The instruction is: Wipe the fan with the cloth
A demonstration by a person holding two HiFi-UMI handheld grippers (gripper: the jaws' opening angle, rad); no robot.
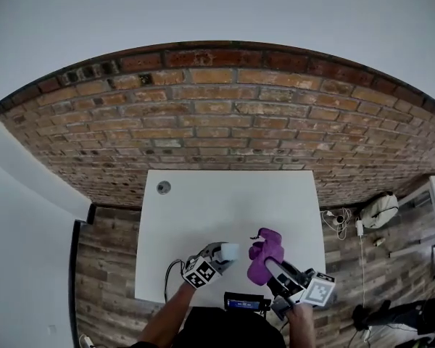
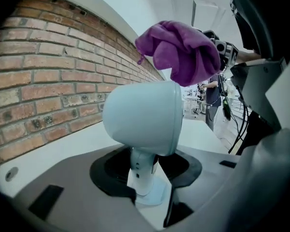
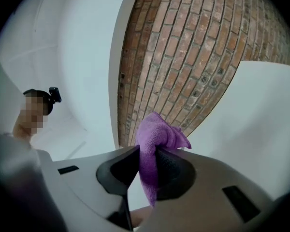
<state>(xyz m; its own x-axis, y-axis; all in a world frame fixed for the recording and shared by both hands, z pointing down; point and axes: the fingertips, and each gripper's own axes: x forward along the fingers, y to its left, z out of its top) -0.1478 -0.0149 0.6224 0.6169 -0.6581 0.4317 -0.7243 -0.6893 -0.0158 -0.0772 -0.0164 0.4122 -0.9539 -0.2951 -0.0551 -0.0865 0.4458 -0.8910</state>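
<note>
A small pale blue-white fan point(image 1: 230, 251) is near the front of the white table point(image 1: 225, 201). My left gripper point(image 1: 219, 254) is shut on it. In the left gripper view the rounded fan head point(image 2: 142, 115) rises above the jaws, and my left gripper point(image 2: 145, 178) clamps its slim stem, with the round base just below. My right gripper point(image 1: 270, 267) is shut on a bunched purple cloth point(image 1: 263, 256), held just right of the fan. The cloth point(image 2: 181, 52) hangs close behind the fan head. In the right gripper view the cloth point(image 3: 154, 134) is pinched in my right gripper point(image 3: 147, 166), with a tail hanging below.
A round grommet point(image 1: 163, 188) sits at the table's far left corner. A brick wall point(image 1: 225, 114) runs behind the table. Cables and a white bag point(image 1: 380, 209) lie on the wooden floor to the right. A dark device point(image 1: 243, 303) is at the front edge.
</note>
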